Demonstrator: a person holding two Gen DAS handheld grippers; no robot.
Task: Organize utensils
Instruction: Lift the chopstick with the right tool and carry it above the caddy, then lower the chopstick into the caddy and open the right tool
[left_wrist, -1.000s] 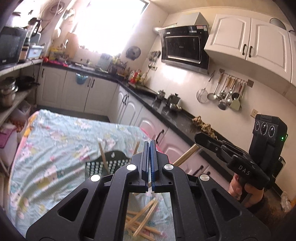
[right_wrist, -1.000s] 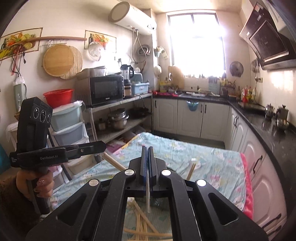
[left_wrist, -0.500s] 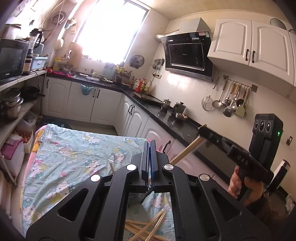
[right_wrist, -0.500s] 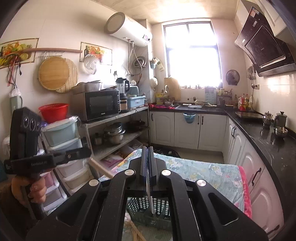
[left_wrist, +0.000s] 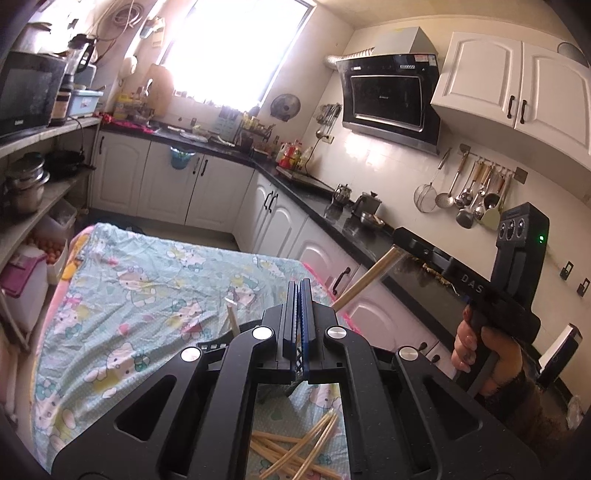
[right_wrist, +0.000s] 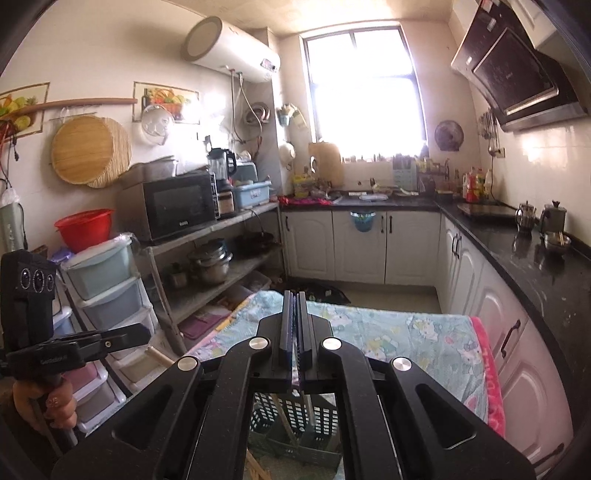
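My left gripper (left_wrist: 300, 291) is shut, with a thin stick barely showing below its fingers. My right gripper (right_wrist: 294, 302) is shut on a wooden chopstick (left_wrist: 364, 280); in the left wrist view the stick slants down from its jaws at the right. The right gripper hangs over a dark slotted utensil basket (right_wrist: 291, 424) on the table, with a stick running down into it. Another chopstick (left_wrist: 232, 317) stands up from the basket. Several loose chopsticks (left_wrist: 295, 450) lie on the cloth below the left gripper. The left gripper also shows in the right wrist view (right_wrist: 122, 338), holding a chopstick end.
The table wears a light blue cartoon-print cloth (left_wrist: 147, 288) with a pink edge (right_wrist: 487, 369). Black counter and white cabinets (left_wrist: 280, 218) run along the right. Shelves with a microwave (right_wrist: 173, 206) and plastic drawers (right_wrist: 107, 291) stand at the left.
Both grippers have lifted and tilted up over the last second. The right gripper has come over the basket with its chopstick. Both stay shut.
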